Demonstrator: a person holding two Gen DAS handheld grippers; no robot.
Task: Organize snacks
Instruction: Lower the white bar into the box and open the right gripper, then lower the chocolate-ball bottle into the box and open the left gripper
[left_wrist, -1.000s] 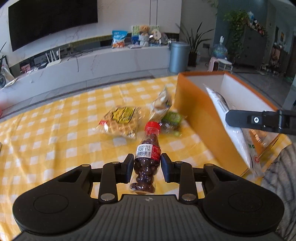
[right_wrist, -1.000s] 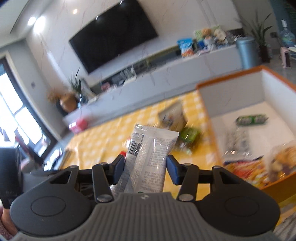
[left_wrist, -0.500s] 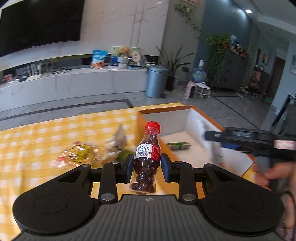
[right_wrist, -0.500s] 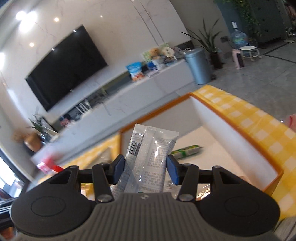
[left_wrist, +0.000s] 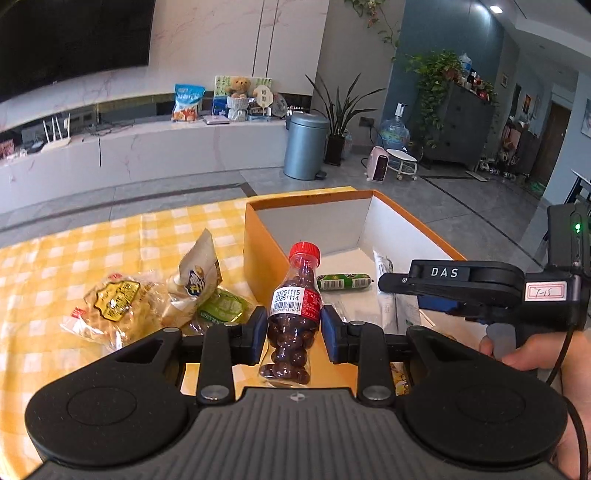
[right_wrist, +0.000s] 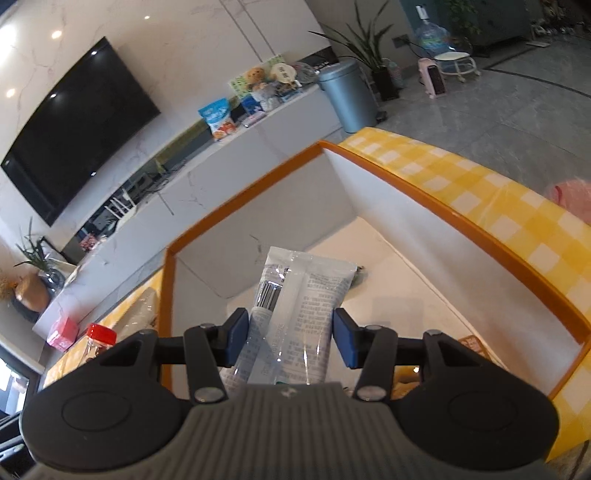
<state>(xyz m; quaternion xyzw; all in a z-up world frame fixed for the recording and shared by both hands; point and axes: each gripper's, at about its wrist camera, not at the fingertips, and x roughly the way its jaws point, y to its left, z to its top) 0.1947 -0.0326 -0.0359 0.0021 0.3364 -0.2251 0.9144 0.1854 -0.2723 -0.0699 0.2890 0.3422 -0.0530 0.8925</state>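
Note:
My left gripper (left_wrist: 293, 338) is shut on a small clear bottle (left_wrist: 291, 314) of brown chocolate balls with a red cap, held upright just before the near left wall of the orange box (left_wrist: 258, 258). My right gripper (right_wrist: 290, 341) is shut on a clear and white snack packet (right_wrist: 295, 314), held over the box's white inside (right_wrist: 388, 273). In the left wrist view the right gripper (left_wrist: 388, 286) reaches in from the right above the box, a hand behind it. A green sausage stick (left_wrist: 343, 282) lies on the box floor.
On the yellow checked tablecloth (left_wrist: 74, 258) left of the box lie a yellow waffle pack (left_wrist: 114, 302), a pale standing packet (left_wrist: 195, 277) and a green packet (left_wrist: 225, 306). More snack packs (right_wrist: 472, 343) lie in the box's near end. Floor drops away beyond the table.
Both grippers have travelled right from the open tablecloth to the box, each keeping its hold. The right gripper has rolled and dipped over the box's inside.

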